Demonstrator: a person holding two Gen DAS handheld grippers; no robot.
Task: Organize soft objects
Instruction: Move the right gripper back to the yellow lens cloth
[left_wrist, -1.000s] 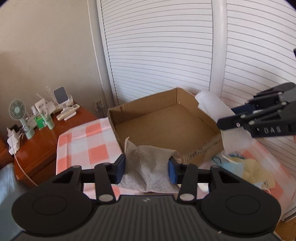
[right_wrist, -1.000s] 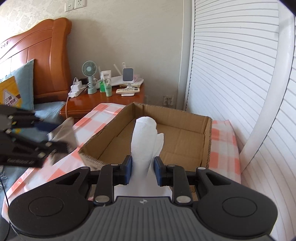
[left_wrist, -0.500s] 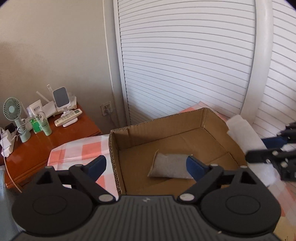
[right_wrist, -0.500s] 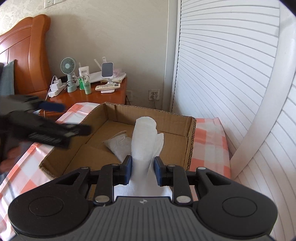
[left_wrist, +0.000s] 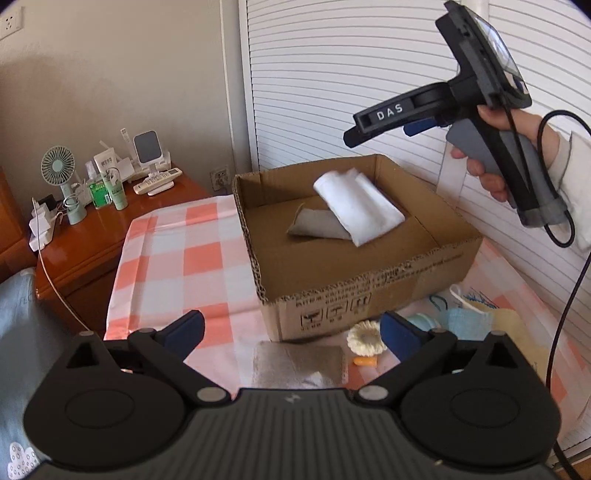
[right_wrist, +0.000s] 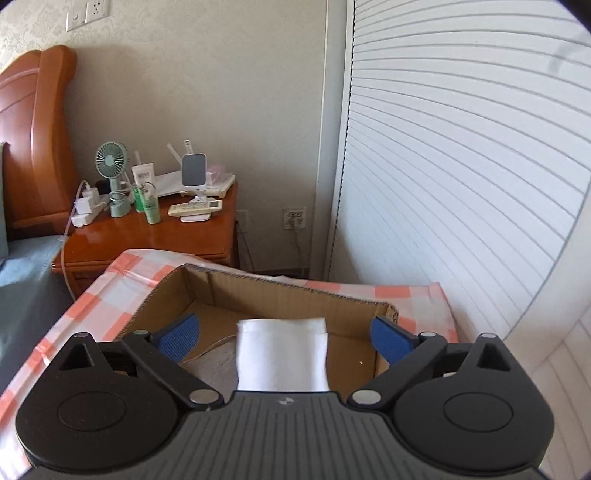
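A: Both cloths have left the grippers since a second ago and now lie in the cardboard box (left_wrist: 354, 280); each gripper's jaws are opening, with nothing pressed between them.

B: Count the left wrist view.

A: One left gripper (left_wrist: 291, 332), wide, over the checked table (left_wrist: 177, 254). Two cloths in the box: a grey cloth (left_wrist: 314, 226) flat on the floor, a white cloth (left_wrist: 360, 206) slanting across its right end. On the table in front of the box: one more grey cloth (left_wrist: 297, 363), one cream scrunchie (left_wrist: 365, 338), one small orange piece (left_wrist: 364, 361), and some masks (left_wrist: 469, 317), blue and yellowish, heaped so I can't count them.

B: And the other tool?

A: One right gripper (left_wrist: 380, 127), held by a hand (left_wrist: 506, 155) above the box's far right corner. Seen side on, so its gap isn't readable here.

B: Right wrist view?

A: Right gripper (right_wrist: 286, 334) wide, blue pads (right_wrist: 181, 336) apart. One white cloth (right_wrist: 282, 354) below and between them, touching neither; its near end is cut off by the gripper body. Beside it one grey cloth (right_wrist: 218, 360), mostly hidden. Only the far half of the box (right_wrist: 280, 295) shows.
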